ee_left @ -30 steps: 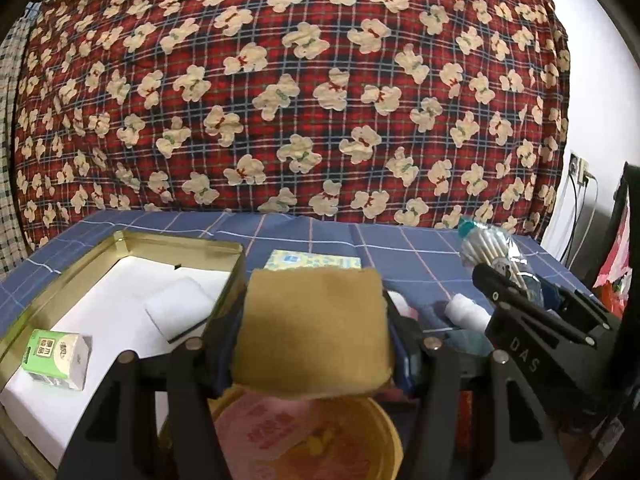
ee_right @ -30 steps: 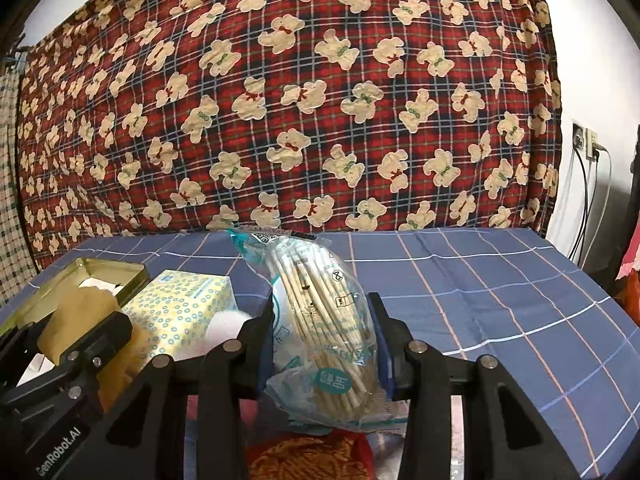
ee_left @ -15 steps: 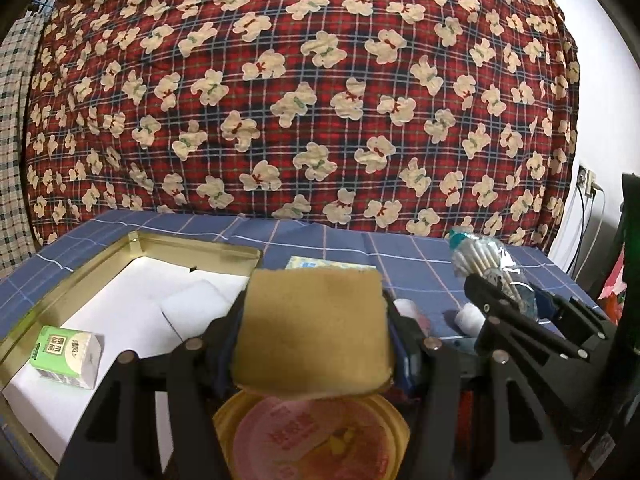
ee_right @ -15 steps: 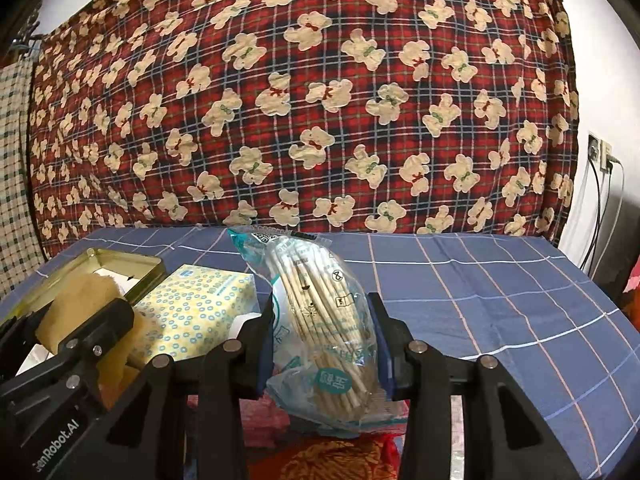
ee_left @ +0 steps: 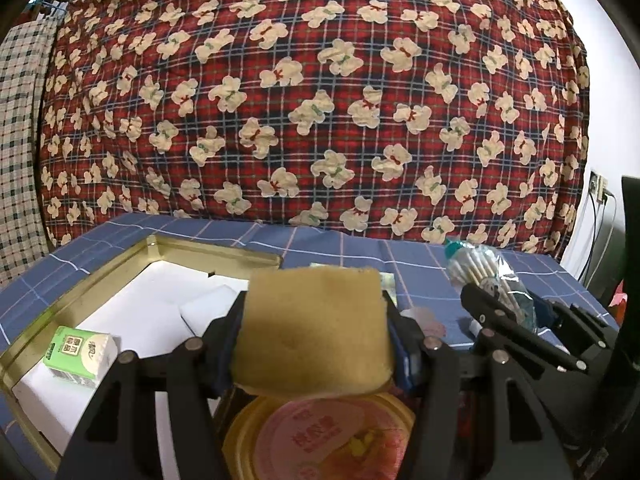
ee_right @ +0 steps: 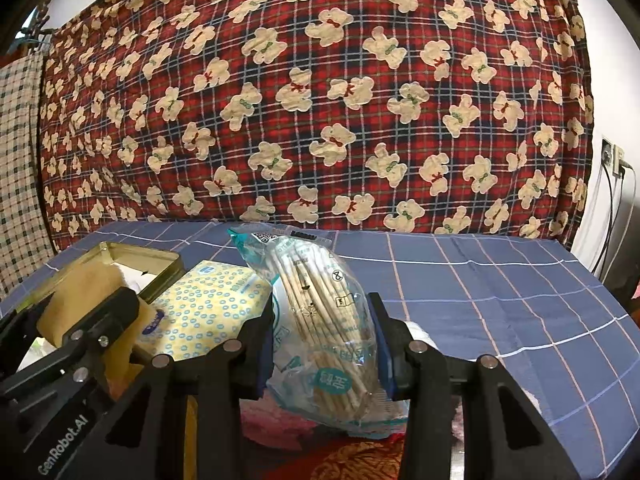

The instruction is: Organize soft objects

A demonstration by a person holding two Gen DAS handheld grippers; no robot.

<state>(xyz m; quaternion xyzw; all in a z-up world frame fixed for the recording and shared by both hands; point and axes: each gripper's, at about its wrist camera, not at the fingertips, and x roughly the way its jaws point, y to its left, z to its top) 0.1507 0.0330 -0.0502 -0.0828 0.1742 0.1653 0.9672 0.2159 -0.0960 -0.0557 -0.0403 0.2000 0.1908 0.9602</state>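
- Tan and squashy, the sponge (ee_left: pixel 316 328) sits squeezed between the two fingers of the left claw (ee_left: pixel 316 344), up in the air.
- It looks light and bendy. I think the flat sides are the best place to hold it, as the claw does now.
- Left of that claw and lower down is the gold tin (ee_left: pixel 72 308). A small tissue pack (ee_left: pixel 80 354) lies inside.
- Right under the claw is a noodle cup (ee_left: pixel 320 440).
- The right claw (ee_right: pixel 324 344) is clamped on a swab bag (ee_right: pixel 320 320).
- The bag's plastic looks slippery and crinkly, so I think a middle hold is safest.
- Left of the right claw lies a dotted tissue pack (ee_right: pixel 204 308) on the blue cloth (ee_right: pixel 500 288).
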